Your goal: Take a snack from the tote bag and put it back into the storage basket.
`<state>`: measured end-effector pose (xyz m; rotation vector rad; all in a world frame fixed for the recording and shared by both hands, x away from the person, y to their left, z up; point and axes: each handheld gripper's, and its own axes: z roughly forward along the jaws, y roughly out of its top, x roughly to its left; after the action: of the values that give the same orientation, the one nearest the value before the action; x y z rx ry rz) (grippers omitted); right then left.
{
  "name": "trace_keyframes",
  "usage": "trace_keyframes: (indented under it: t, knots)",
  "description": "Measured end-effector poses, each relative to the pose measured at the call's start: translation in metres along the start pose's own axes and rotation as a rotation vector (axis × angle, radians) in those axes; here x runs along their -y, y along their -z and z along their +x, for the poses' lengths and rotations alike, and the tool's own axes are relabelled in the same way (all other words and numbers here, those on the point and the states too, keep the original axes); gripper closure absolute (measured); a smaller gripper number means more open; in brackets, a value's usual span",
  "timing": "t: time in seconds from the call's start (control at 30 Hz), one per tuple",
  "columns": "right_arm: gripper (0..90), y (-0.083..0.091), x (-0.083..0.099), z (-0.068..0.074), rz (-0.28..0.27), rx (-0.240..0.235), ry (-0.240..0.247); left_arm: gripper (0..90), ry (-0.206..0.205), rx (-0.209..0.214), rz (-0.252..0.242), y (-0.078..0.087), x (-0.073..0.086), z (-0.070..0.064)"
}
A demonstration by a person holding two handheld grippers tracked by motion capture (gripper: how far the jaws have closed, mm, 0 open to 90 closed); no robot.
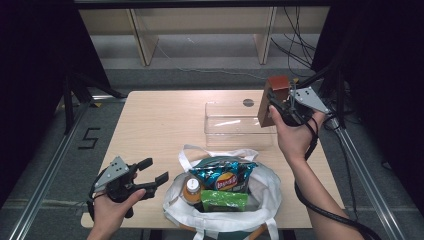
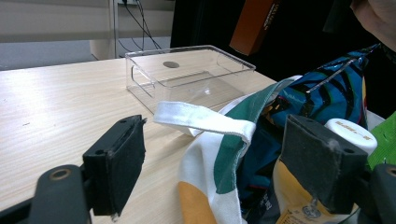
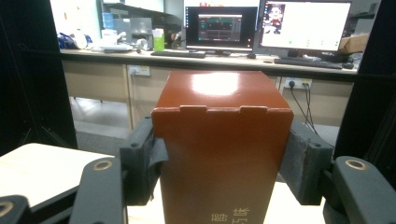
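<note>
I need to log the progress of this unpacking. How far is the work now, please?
Done: the brown box is out of the tote bag, gripped by the right tongs and held in the air near the clear container. In hand: placing it; the container looks empty. Left: the chip bag, orange bottle and green packet remain in the bag; the left tongs wait open beside it.

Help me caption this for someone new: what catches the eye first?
A tall brown cardboard box held aloft between the right gripper jaws, above the far right of the table. Below it sits an empty clear plastic bin. At the near edge, a white cloth bag holds a blue crisp packet, beside the open left gripper.
</note>
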<state>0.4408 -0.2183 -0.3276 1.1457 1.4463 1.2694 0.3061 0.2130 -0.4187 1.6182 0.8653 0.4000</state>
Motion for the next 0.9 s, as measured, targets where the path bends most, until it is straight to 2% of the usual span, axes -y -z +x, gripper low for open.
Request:
trace_keyframes:
  t: [0.03,0.2,0.33,0.47,0.77,0.8,0.83,0.9]
  knots:
    - [39.0,0.0,0.001,0.001,0.005,0.006,-0.015,21.0,-0.001,0.0,0.0,0.0,0.0,0.0]
    - [39.0,-0.005,0.003,0.001,0.012,0.007,-0.004,21.0,-0.002,-0.009,0.008,0.001,0.0,-0.001]
    - [39.0,-0.007,0.006,0.002,0.022,0.009,-0.02,21.0,0.0,-0.009,0.005,0.001,0.0,-0.001]
    - [39.0,-0.01,0.008,0.002,0.024,0.014,-0.01,21.0,-0.001,-0.008,0.006,0.001,0.0,-0.001]
    - [39.0,-0.017,0.015,0.004,0.041,0.02,-0.021,20.8,-0.005,0.004,0.001,0.0,0.0,0.0]
    - [39.0,-0.018,0.015,0.002,0.038,0.016,0.008,20.8,-0.005,0.004,0.001,0.0,0.0,0.0]
    - [39.0,-0.018,0.016,0.003,0.045,0.02,-0.02,20.8,-0.002,0.002,0.001,0.0,0.0,0.0]
    - [39.0,-0.019,0.017,0.003,0.044,0.022,-0.018,20.8,-0.001,-0.001,0.001,0.0,0.0,0.0]
